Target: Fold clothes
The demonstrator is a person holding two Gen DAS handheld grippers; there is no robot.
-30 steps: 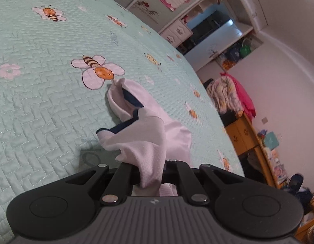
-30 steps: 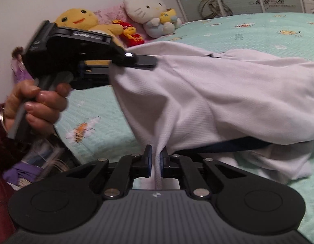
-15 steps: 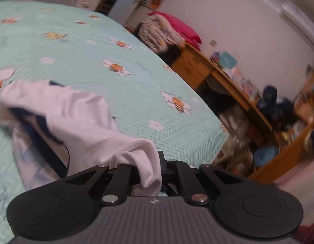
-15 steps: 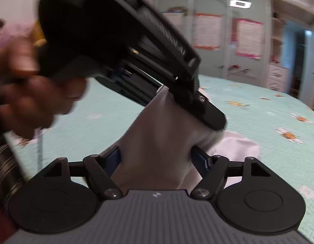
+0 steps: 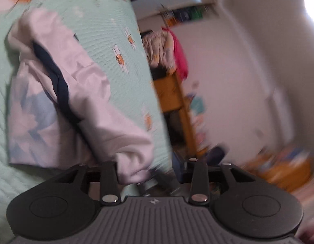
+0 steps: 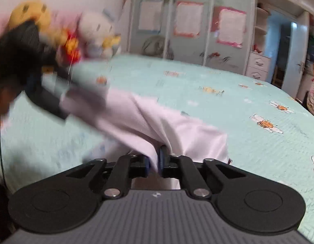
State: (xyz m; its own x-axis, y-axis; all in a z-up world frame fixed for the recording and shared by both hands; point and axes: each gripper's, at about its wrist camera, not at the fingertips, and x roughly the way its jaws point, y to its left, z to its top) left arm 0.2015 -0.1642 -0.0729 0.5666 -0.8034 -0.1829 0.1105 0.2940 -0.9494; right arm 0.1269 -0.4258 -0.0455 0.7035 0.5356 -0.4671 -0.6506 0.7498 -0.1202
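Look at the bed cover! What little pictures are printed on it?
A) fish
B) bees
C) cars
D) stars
B: the pale green bed cover has little orange-bodied, white-winged bees dotted across it, beside the white garment lying on it.

Garment [image 6: 177, 130] lies on bed [image 6: 228, 101] (stuffed toys [image 6: 91, 34] behind).
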